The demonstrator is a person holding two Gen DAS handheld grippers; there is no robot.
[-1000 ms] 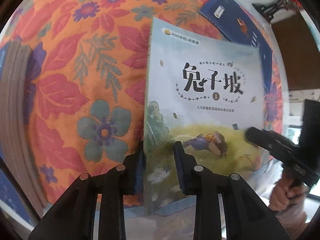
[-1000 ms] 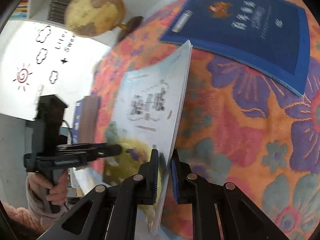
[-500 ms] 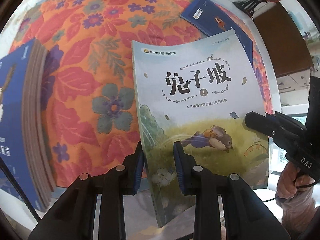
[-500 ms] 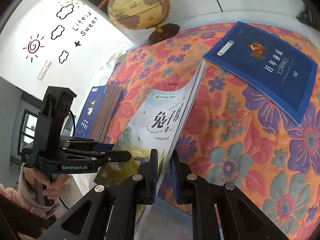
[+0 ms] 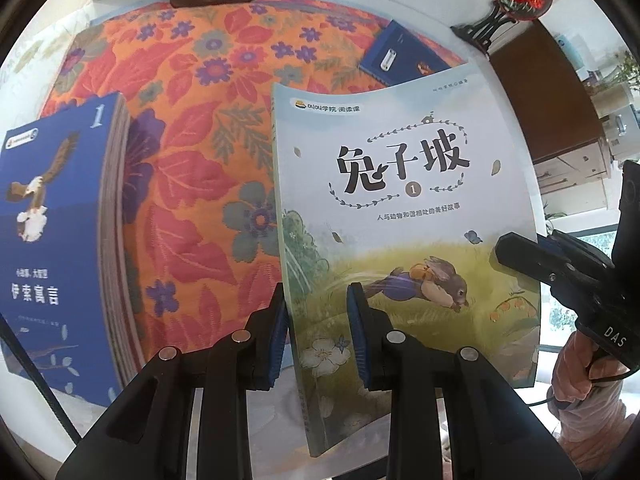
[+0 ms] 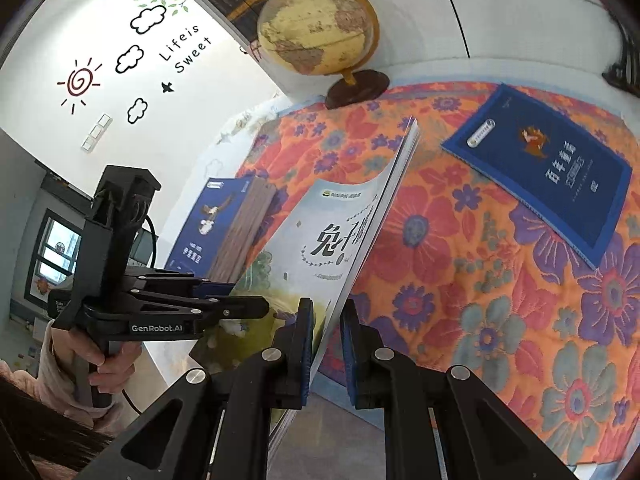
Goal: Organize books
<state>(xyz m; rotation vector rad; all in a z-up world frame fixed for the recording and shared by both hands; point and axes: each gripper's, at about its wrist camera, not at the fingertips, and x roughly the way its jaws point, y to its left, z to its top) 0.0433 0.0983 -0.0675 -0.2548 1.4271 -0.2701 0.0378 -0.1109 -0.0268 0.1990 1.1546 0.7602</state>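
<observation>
Pale rabbit book point(image 5: 404, 200) lifted higher vs earlier, both tools point(image 5: 318, 332) point(image 6: 326, 344) clamped on it.

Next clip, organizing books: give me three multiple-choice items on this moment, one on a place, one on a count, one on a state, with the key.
1. Where does the dark blue book lie?
A. flat on the floral cloth
B. under the globe
C. in the left tool

2. How many tools pinch the pale rabbit book?
A. none
B. one
C. two

3. How is the rabbit book held?
A. flat on the cloth
B. raised off the cloth, cover bowed
C. closed inside the standing stack

Key: 1 A, it rests alone on the cloth. 2 C, the left tool and the right tool each clamp an edge. 3 B, cloth shows beneath it.
</observation>
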